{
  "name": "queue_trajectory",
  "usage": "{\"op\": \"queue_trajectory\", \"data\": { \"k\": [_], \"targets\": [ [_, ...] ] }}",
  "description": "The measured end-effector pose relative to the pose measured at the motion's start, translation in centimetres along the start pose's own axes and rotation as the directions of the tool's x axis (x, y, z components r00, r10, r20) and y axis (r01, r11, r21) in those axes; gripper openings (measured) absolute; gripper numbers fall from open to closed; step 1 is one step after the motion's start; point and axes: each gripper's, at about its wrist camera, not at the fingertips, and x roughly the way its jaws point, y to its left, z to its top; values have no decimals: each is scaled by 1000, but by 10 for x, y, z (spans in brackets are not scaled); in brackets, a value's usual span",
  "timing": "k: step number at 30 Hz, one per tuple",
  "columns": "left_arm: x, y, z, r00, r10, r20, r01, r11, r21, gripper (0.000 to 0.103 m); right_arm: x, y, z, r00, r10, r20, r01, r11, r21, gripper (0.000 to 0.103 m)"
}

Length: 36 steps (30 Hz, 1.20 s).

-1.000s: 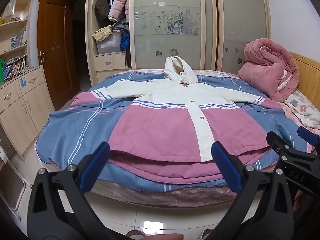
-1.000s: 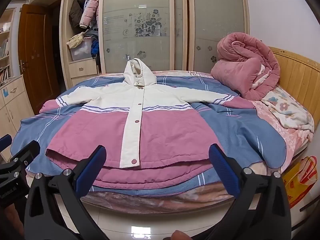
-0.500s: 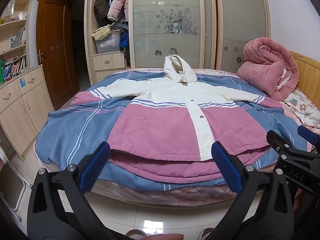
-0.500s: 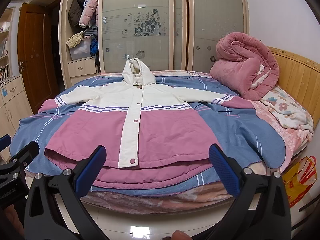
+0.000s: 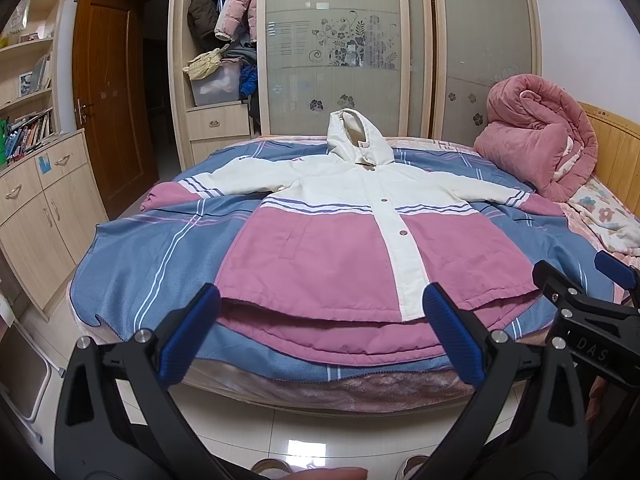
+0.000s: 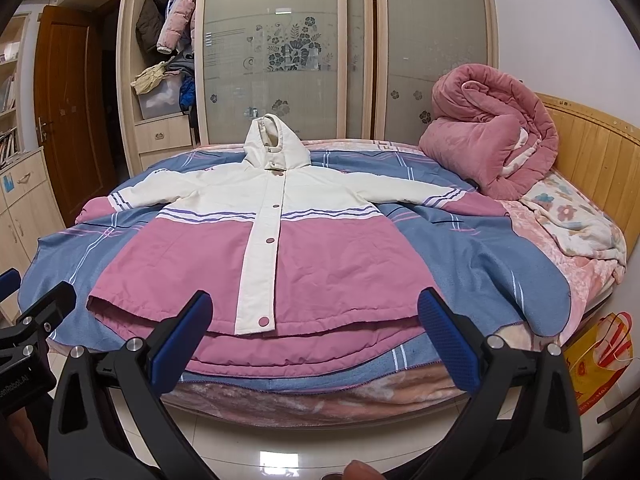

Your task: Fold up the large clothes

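A hooded jacket (image 5: pixel 328 256), cream on top and pink below, lies flat and buttoned on the blue striped bedcover (image 5: pixel 160 248), sleeves spread, hood toward the wardrobe. It also shows in the right wrist view (image 6: pixel 316 264). My left gripper (image 5: pixel 320 320) is open and empty, held off the bed's near edge in front of the jacket's hem. My right gripper (image 6: pixel 314 322) is open and empty, at the same edge to the right of the left one. Each gripper shows at the edge of the other's view.
A rolled pink quilt (image 5: pixel 536 144) sits at the back right by the wooden headboard (image 6: pixel 592 160). A wardrobe with glass sliding doors (image 5: pixel 336 48) stands behind the bed. Cabinets (image 5: pixel 36 208) and a door are on the left. Tiled floor lies below the grippers.
Both grippers have shifted slightly; the view of the jacket is nearly the same. The jaws have stayed open.
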Motion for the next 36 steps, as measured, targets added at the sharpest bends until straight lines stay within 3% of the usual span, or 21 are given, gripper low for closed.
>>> {"op": "queue_trajectory", "data": {
  "k": [36],
  "targets": [
    [-3,-1,-3,1000,-3,-5,3,1000,-3,101,-1,0,0,1000,2,-5,-2,1000,-1,102]
  ]
}}
